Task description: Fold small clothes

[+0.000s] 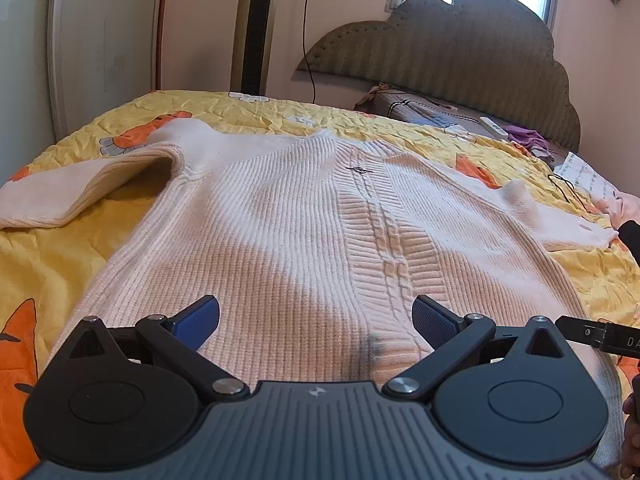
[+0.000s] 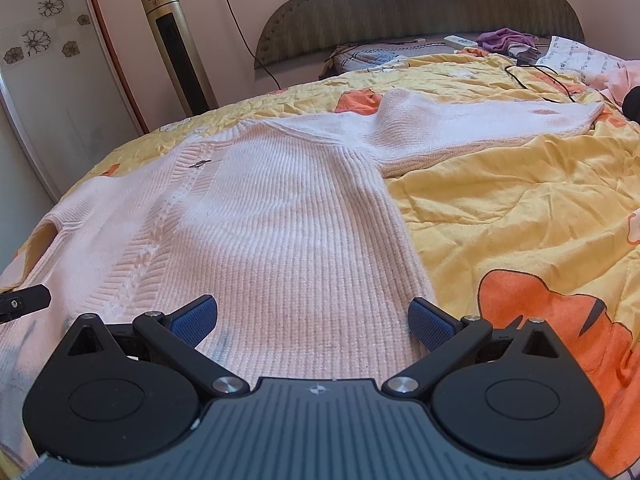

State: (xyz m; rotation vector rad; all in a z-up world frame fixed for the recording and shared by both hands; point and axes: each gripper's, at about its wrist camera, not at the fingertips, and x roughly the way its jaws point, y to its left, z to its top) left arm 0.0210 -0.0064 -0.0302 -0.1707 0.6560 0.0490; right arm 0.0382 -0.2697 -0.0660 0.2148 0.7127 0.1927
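Observation:
A pale pink ribbed knit sweater point(image 1: 288, 224) lies flat and spread out on the yellow bedspread, sleeves out to both sides; it also shows in the right wrist view point(image 2: 288, 216). My left gripper point(image 1: 316, 320) is open and empty, just above the sweater's hem near the centre cable stitch. My right gripper point(image 2: 312, 320) is open and empty above the hem on the sweater's right half. The left sleeve point(image 1: 80, 188) and the right sleeve point(image 2: 480, 120) lie stretched out. The tip of each gripper shows at the edge of the other's view.
The yellow bedspread point(image 2: 520, 208) has orange cartoon prints. A grey headboard point(image 1: 460, 48), a pillow, a remote point(image 2: 460, 42), purple cloth point(image 2: 504, 38) and a black cable point(image 2: 540, 76) lie at the bed's head. A gold tower fan point(image 1: 256, 24) stands by the wall.

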